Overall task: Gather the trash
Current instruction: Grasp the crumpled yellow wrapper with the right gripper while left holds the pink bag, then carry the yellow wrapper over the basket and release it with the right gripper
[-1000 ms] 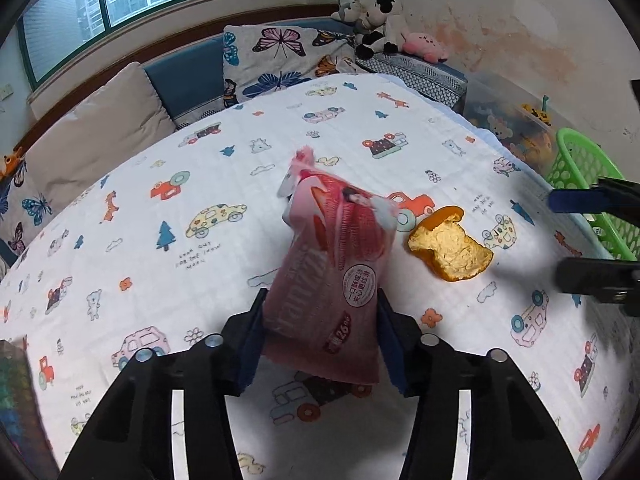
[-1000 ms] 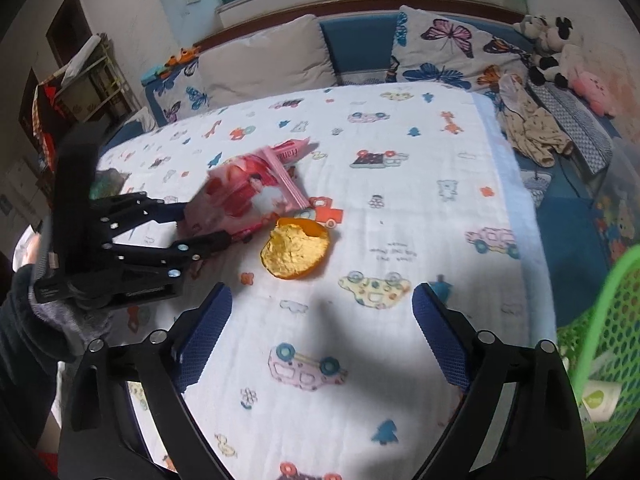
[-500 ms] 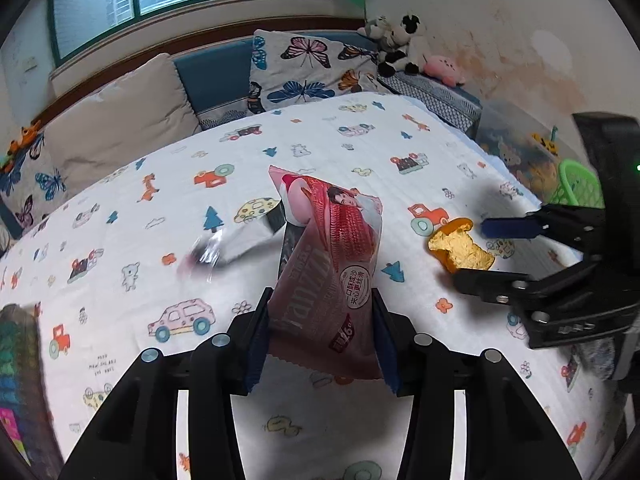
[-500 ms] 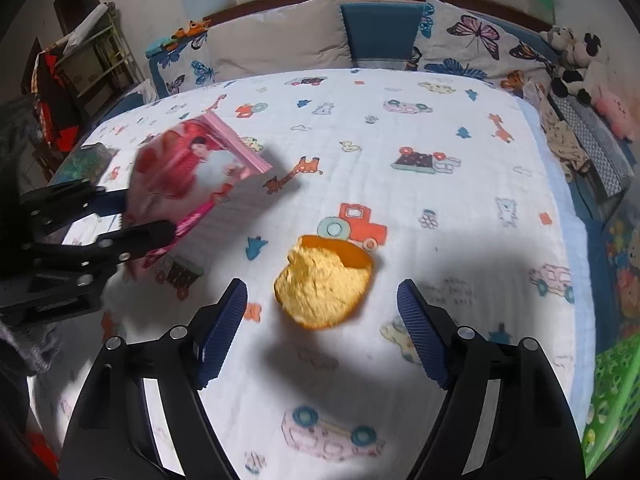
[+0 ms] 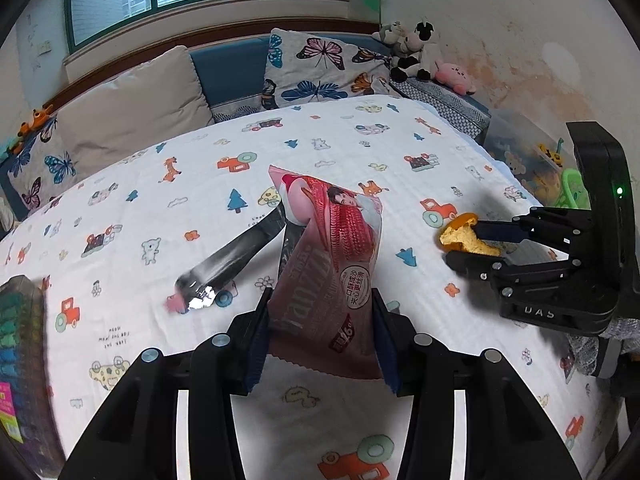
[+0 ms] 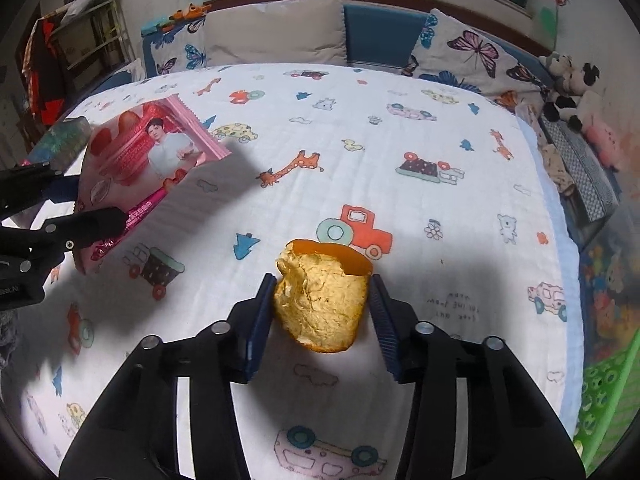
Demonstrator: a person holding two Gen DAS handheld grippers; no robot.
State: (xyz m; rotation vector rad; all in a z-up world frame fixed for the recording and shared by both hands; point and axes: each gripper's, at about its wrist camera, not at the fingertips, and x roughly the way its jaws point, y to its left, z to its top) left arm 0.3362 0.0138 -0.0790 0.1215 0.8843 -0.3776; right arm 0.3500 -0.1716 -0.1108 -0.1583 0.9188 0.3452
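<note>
Orange peel [image 6: 322,304] between right gripper [image 6: 322,320] jaws as they close, pink snack wrapper [image 5: 328,280] clamped in left gripper [image 5: 320,336] above printed bedsheet [image 5: 160,220].

My left tool [image 5: 320,332] has the snack wrapper [image 5: 328,264] between its pads, up off the bed [image 5: 120,216]. To its right, my right tool [image 6: 320,316] is closing, the orange peel [image 6: 320,304] between its pads. Pillows [image 5: 320,64] line the bed's far edge; a basket [image 6: 608,400] sits off its right side.
</note>
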